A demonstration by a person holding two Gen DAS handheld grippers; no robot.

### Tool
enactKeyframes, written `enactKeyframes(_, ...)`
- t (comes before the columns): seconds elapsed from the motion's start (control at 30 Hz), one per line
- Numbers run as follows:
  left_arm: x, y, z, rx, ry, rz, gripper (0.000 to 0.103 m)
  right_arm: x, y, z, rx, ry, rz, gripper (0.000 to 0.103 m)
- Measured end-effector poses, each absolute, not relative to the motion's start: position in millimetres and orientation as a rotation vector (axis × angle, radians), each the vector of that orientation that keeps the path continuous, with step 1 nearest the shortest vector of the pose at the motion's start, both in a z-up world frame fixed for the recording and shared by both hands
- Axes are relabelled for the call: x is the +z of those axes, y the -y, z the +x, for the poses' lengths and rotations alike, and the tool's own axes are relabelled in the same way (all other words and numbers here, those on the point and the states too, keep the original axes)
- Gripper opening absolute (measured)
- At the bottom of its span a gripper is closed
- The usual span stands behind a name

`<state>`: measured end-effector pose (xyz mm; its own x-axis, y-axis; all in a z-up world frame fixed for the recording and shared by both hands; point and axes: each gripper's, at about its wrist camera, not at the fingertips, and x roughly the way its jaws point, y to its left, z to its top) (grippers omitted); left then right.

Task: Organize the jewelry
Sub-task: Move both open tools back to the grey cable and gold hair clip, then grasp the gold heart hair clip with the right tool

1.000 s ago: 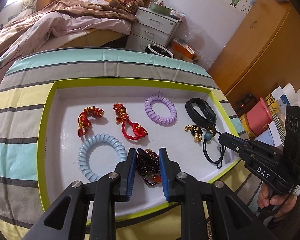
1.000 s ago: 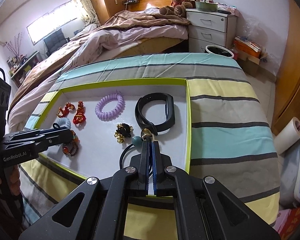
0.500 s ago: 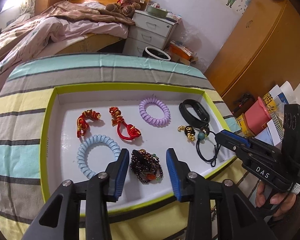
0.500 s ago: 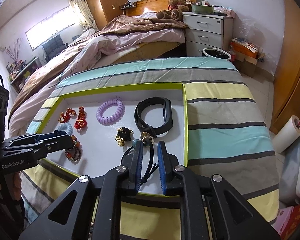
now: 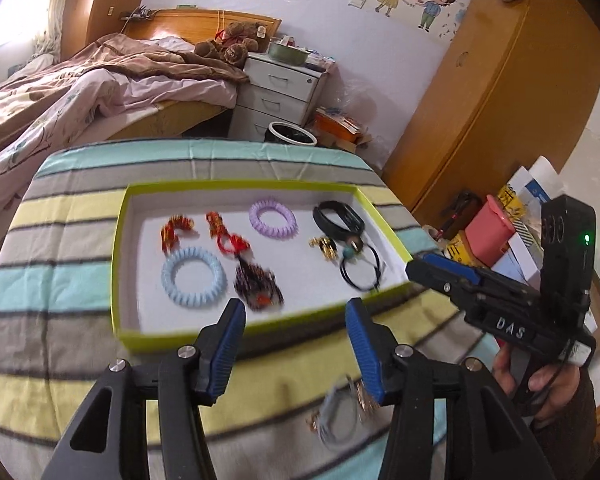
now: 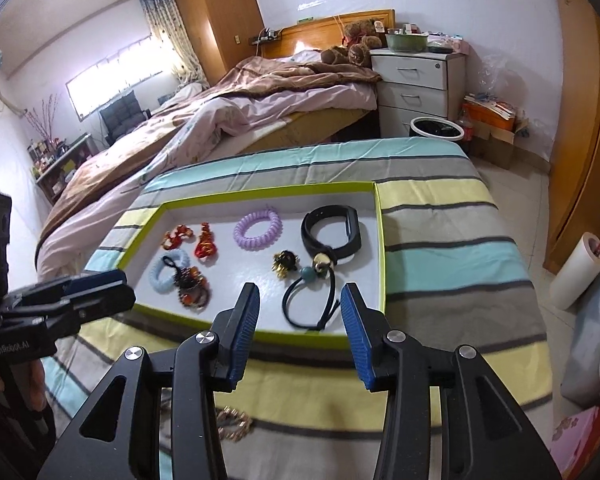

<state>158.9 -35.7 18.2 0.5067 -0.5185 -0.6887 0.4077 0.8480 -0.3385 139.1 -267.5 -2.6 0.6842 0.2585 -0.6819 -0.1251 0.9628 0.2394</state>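
Left wrist view is motion-blurred: dark bead bracelet (image 5: 258, 285) is smeared at centre of frame, beads not separable, and a greyish hair tie w/ gold bits (image 5: 338, 412) on the striped cloth (image 5: 52, 280) at bottom centre is mostly blur, partly behind the right blue pad. In right wrist view a gold chain-like piece (image 6: 232, 424) at bottom, left of centre, is cut off by the claw body; can't tell what it is. Person's hand (image 5: 540, 384) only partly seen, lower right. Left gripper (image 5: 296, 346): jaws opening, spread wide, nothing between them. Right gripper (image 6: 300, 330): jaws opening, spread, nothing pinched; black cord hair tie (image 6: 312, 300) lies flat in the tray (image 6: 380, 240) just beyond the tips. Vs 1 s ago: left claw was clamped on the bead bracelet, right was pressed together on the cord tie; both items now released in tray, both claws pulled back toward the near rim, tray sits higher and smaller in frame. Blue coil (image 5: 192, 276), purple coil (image 5: 274, 224), black band (image 5: 338, 220), red knots (image 5: 176, 232) unchanged in place.
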Motion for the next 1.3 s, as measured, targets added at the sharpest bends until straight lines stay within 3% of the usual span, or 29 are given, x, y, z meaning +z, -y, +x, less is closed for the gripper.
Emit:
enactKeyframes(0.67, 2.3, -12.7, 95.1, -0.51, -0.858, -0.202, 0.052, -37.8, 224.8, 87.0, 0.276, -0.884, 0.193, 0.044)
enactKeyframes(0.8, 0.3, -17.4, 92.5, -0.512, -0.858, -0.208, 0.052, -38.7, 209.0, 89.2, 0.253, -0.88, 0.144, 0.052)
enactKeyframes(1.3, -6.6, -14.0, 89.5, -0.536, -0.876, -0.225, 0.052, -46.9, 221.5, 78.2, 0.122, -0.935, 0.021, 0.053)
